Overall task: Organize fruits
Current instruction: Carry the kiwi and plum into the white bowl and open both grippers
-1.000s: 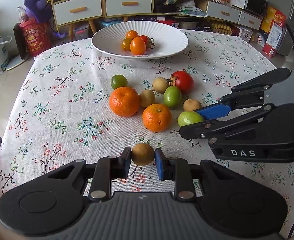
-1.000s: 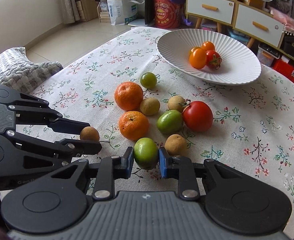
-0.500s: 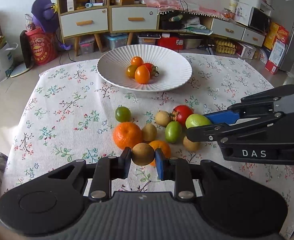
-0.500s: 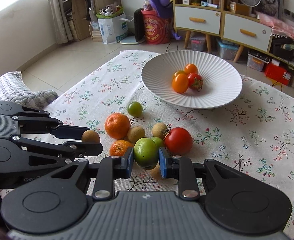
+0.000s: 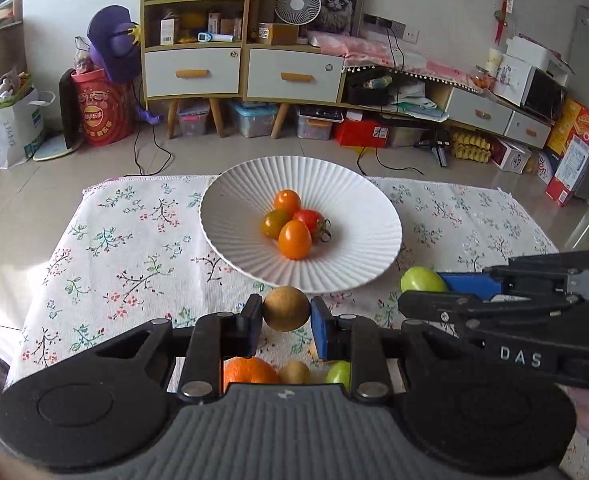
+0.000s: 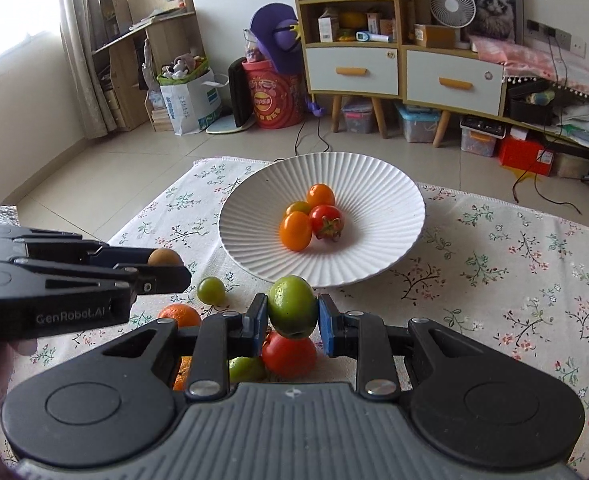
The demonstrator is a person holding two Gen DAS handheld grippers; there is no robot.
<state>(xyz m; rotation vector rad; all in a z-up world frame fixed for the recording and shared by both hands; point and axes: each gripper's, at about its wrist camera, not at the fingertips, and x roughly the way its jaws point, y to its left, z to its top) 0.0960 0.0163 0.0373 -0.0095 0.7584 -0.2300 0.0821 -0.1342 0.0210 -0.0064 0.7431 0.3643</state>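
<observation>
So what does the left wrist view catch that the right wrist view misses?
Left wrist only: the microwave at far right.
Right wrist only: the big red tomato and a curtained window.
Both: the white plate, the left gripper shut on the brown fruit, the right gripper shut on the green fruit.
</observation>
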